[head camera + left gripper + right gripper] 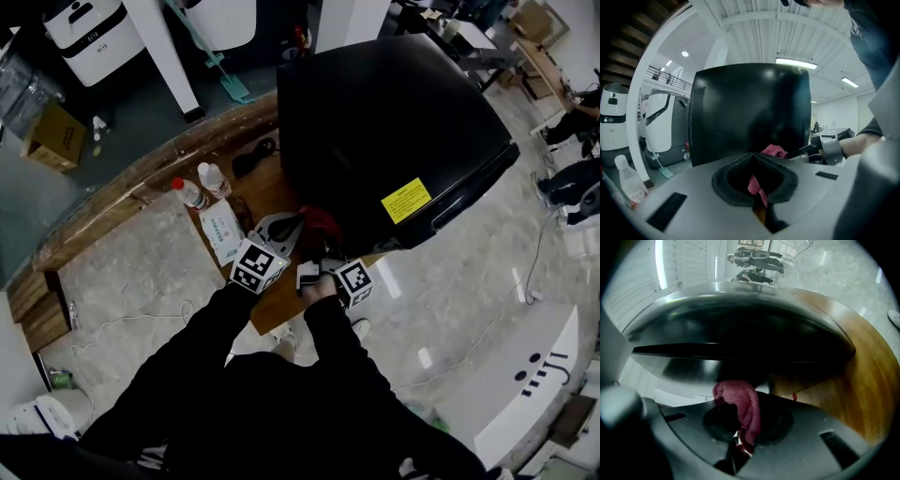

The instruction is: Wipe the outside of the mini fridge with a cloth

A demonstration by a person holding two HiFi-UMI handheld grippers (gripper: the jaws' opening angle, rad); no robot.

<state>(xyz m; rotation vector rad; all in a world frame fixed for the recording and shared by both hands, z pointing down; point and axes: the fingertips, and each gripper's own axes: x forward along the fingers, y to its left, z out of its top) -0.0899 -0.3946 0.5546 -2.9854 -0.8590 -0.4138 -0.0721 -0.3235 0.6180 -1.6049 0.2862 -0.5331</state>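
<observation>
The black mini fridge (394, 131) stands on a wooden table (141, 183), with a yellow label (405, 200) on its near face. A red cloth (320, 223) hangs bunched just in front of the fridge's lower left corner. My left gripper (295, 228) is shut on one part of the cloth (756, 183), and the fridge (750, 110) fills the view beyond it. My right gripper (322, 251) is shut on another part of the cloth (744, 406), close under the fridge's edge (740, 329). The right gripper (825, 147) shows at the right of the left gripper view.
Two plastic bottles (192, 193) (214, 178) and a pack of wipes (222, 232) lie on the table left of my grippers. A black cable (253, 157) lies by the fridge's left side. Bare wood (855, 380) shows at the right.
</observation>
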